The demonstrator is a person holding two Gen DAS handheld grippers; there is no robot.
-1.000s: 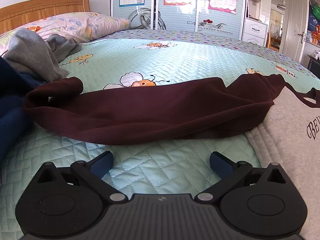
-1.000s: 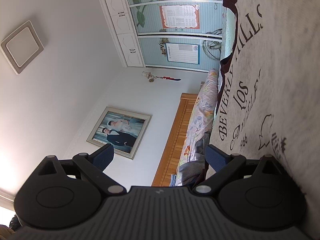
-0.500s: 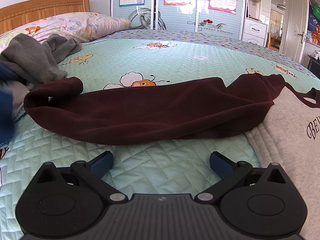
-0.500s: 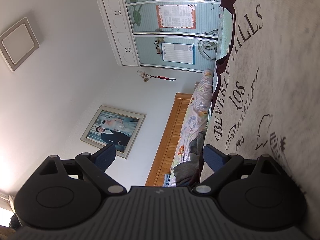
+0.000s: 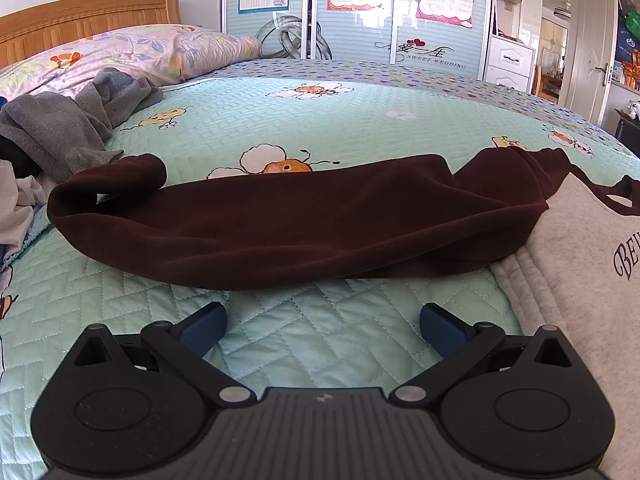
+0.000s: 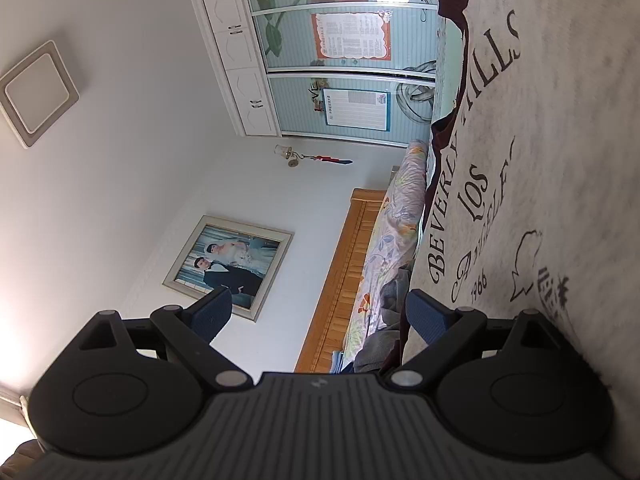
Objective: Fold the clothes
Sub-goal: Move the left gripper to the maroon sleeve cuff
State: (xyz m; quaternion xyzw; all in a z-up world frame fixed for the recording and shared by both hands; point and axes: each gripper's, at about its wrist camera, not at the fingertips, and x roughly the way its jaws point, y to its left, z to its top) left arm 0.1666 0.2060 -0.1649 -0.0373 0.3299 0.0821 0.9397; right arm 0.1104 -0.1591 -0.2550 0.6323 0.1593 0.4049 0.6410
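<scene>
Left wrist view: left gripper [image 5: 322, 326], fingers spread, below maroon sleeve [image 5: 288, 220]; right gripper [image 6: 318, 314] fingers spread beside grey sweatshirt [image 6: 560, 160].

My gripper [image 6: 318, 316] is spread wide and holds nothing, turned on its side. At right lies the grey sweatshirt [image 6: 560, 140] with dark lettering. Far off hang a framed wedding photo [image 6: 228, 266] and wardrobe doors [image 6: 344, 48].
</scene>
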